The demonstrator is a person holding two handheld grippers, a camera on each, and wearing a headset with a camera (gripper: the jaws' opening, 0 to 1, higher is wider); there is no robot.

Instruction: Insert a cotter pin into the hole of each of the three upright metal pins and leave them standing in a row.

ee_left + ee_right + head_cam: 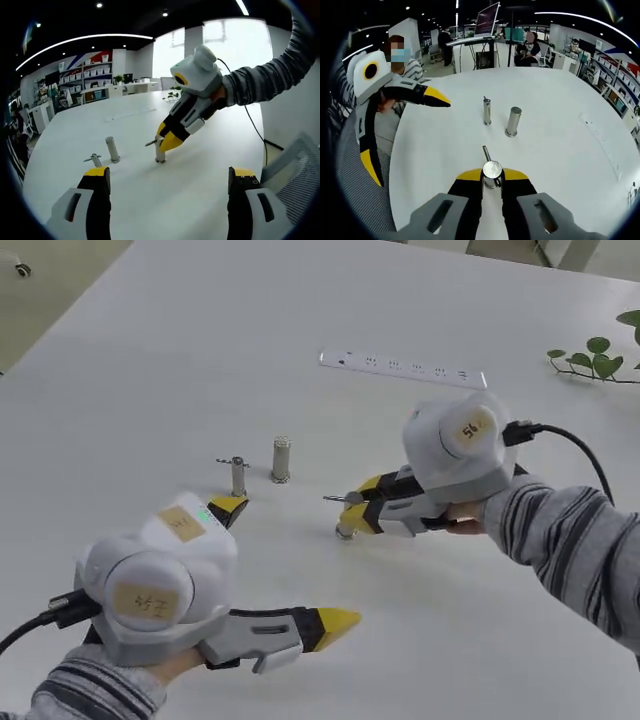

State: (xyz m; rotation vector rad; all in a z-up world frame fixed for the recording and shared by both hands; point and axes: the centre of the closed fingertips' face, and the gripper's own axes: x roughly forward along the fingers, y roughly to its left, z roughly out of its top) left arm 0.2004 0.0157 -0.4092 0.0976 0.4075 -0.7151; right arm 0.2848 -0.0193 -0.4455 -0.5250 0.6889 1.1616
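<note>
The right gripper [352,515] is reaching in from the right over the white desk [150,360], its jaws narrowed around the top of the near metal pin [345,530], which is standing upright on the desk. In the right gripper view the round head of this pin is sitting between the yellow jaw tips, touching both. A thin cotter pin [335,498] is sticking out sideways from it, away from the gripper. The left gripper [284,562] is hovering low at the near left with its jaws spread wide and holding nothing. Beyond the near pin, two more pins are standing just beside each other. The slim metal pin [238,477] is already carrying a second cotter pin [230,461] across its top, and the thicker metal pin [281,459] is standing bare. A power strip [402,368] is lying farther back on the desk, and a leafy plant sprig [595,358] is trailing in at the far right edge.
</note>
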